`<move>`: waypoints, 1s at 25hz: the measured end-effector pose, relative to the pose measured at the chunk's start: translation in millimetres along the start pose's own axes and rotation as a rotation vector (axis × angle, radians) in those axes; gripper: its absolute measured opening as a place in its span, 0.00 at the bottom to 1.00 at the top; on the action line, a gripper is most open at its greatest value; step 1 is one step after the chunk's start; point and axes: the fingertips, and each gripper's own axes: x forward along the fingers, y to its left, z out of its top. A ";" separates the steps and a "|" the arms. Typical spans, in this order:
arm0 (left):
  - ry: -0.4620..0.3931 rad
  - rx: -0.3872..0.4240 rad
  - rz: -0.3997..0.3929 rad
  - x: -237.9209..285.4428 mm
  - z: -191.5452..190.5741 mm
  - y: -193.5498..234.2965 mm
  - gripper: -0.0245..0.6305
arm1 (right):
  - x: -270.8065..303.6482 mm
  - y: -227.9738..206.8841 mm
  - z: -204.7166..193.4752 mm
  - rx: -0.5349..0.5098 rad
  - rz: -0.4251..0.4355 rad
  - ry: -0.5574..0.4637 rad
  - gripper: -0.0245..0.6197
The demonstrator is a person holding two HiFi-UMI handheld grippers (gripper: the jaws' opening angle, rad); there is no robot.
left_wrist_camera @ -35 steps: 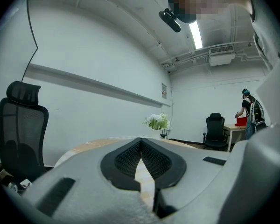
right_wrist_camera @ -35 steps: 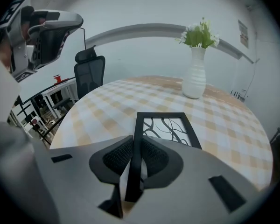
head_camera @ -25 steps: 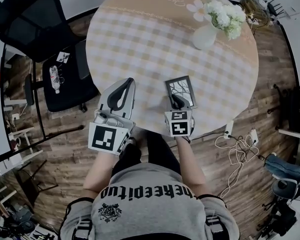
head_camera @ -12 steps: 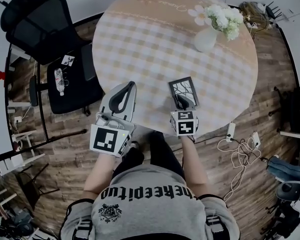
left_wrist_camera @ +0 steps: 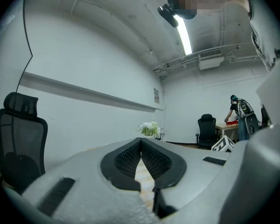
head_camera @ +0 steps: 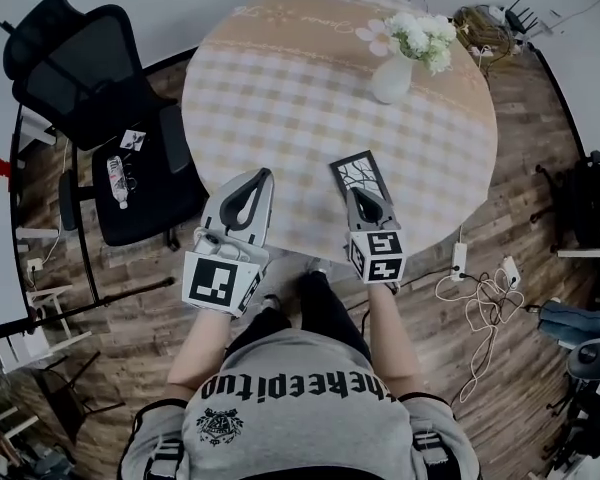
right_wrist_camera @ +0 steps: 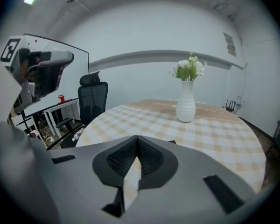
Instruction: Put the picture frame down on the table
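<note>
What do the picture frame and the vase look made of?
Picture frame: thin dark matte border round a pale patterned insert, possibly painted wood or plastic; too small to tell which. Vase: plain white, smooth with a soft sheen and faint ridges, probably glazed ceramic.

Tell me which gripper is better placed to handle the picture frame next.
Right. The right gripper points at the near edge of the picture frame; the left gripper is farther off to its side.
</note>
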 end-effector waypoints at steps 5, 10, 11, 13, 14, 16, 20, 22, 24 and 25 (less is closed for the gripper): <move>-0.022 0.030 -0.054 -12.8 9.0 -27.6 0.06 | -47.1 4.2 31.1 0.028 -0.017 -0.138 0.05; -0.043 0.037 -0.103 -38.2 19.5 -28.7 0.06 | -86.8 29.7 64.2 0.026 -0.055 -0.255 0.05; -0.050 0.037 -0.111 -43.6 21.4 -31.3 0.06 | -95.2 34.0 67.7 0.024 -0.060 -0.274 0.05; -0.063 0.041 -0.128 -54.1 24.6 -37.4 0.06 | -111.2 41.5 71.9 0.021 -0.068 -0.306 0.05; -0.068 0.043 -0.135 -59.6 25.9 -40.1 0.06 | -118.7 45.1 73.0 0.018 -0.074 -0.320 0.05; -0.074 0.047 -0.148 -70.9 28.5 -44.7 0.06 | -132.3 53.3 74.1 0.010 -0.086 -0.340 0.05; -0.084 0.053 -0.177 -92.4 32.9 -50.5 0.06 | -153.3 71.5 75.3 0.012 -0.097 -0.374 0.05; -0.084 0.053 -0.182 -102.8 33.8 -52.3 0.06 | -163.2 80.0 75.5 0.011 -0.103 -0.387 0.05; -0.087 0.053 -0.186 -112.9 35.1 -54.0 0.06 | -173.2 88.5 77.0 0.006 -0.107 -0.402 0.05; -0.089 0.054 -0.190 -117.6 36.1 -55.0 0.06 | -178.1 92.8 78.4 0.004 -0.107 -0.412 0.05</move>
